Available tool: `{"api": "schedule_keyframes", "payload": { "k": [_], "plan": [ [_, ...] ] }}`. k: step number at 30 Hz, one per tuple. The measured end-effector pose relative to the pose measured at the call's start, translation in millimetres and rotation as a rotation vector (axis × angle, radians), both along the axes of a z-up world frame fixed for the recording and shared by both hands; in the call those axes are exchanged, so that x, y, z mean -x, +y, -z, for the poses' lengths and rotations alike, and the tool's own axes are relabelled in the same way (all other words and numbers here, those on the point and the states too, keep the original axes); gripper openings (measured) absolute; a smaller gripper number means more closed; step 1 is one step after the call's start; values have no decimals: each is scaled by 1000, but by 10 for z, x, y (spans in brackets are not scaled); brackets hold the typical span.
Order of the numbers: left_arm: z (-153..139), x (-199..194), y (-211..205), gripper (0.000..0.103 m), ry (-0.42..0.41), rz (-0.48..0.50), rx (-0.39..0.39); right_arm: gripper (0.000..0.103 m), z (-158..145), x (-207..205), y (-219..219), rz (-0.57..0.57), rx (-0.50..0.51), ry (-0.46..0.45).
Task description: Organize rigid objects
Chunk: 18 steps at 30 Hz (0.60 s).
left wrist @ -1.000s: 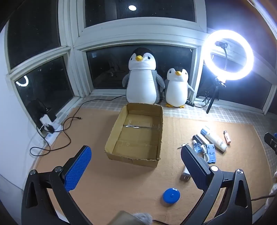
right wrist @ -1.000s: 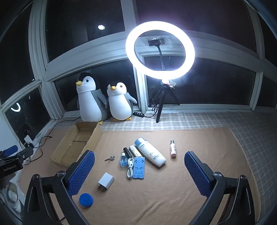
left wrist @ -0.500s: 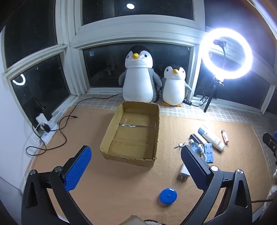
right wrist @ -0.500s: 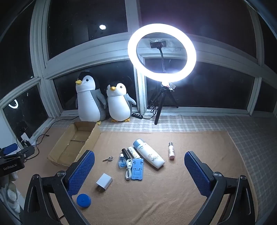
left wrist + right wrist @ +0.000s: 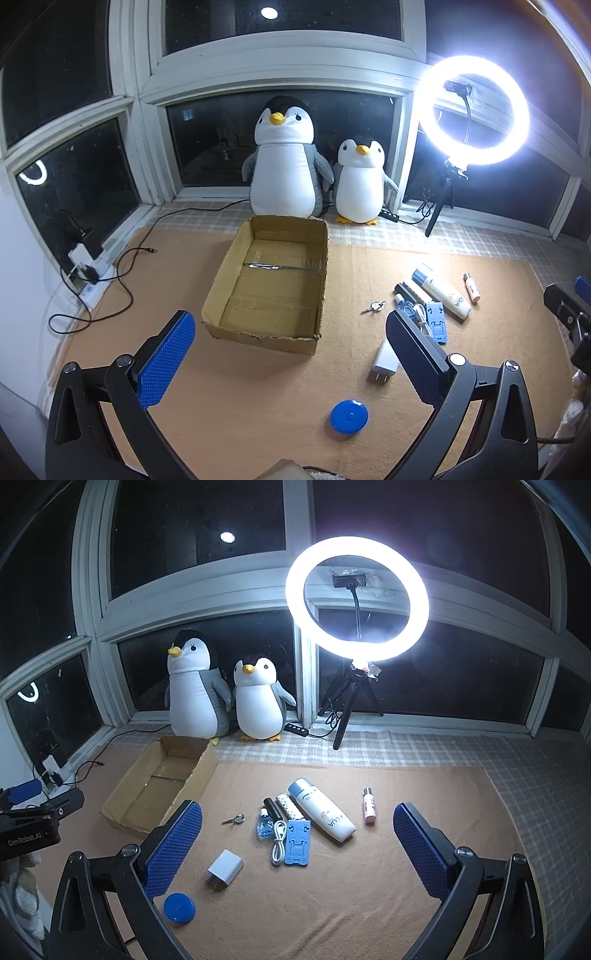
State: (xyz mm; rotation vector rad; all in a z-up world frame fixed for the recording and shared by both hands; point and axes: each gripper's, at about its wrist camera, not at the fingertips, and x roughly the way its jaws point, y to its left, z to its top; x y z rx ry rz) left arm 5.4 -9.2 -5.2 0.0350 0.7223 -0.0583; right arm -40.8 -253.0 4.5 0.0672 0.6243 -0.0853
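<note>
An empty cardboard box [image 5: 225, 291] [image 5: 122, 808] lies open on the tan mat. To its right lie a white charger [image 5: 384, 360] [image 5: 225, 868], a blue round case [image 5: 348, 416] [image 5: 179, 907], keys [image 5: 234, 819], a white bottle [image 5: 323, 810], a blue phone stand [image 5: 297, 843], a white cable [image 5: 277, 842], a small pink bottle [image 5: 369, 806] and small tubes [image 5: 280, 806]. My left gripper [image 5: 291, 354] is open and empty, above the mat in front of the box. My right gripper [image 5: 297, 843] is open and empty, above the objects.
Two plush penguins [image 5: 284, 162] [image 5: 360, 184] stand behind the box at the window. A lit ring light on a tripod [image 5: 356, 598] stands at the back right. Black cables and a power strip [image 5: 85, 266] lie at the left. The mat's edge meets a checked cloth [image 5: 443, 749].
Both grippers have drawn back and up a little, so the box and objects sit further away in view. Nothing on the mat has moved. Both grippers stay open.
</note>
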Motion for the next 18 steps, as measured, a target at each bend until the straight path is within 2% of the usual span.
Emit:
{"api": "schedule_keyframes", "payload": {
  "k": [18],
  "plan": [
    [-1,16,10,103,-1,0,-1,103,3,14,25,-3,3,-1]
  ]
}}
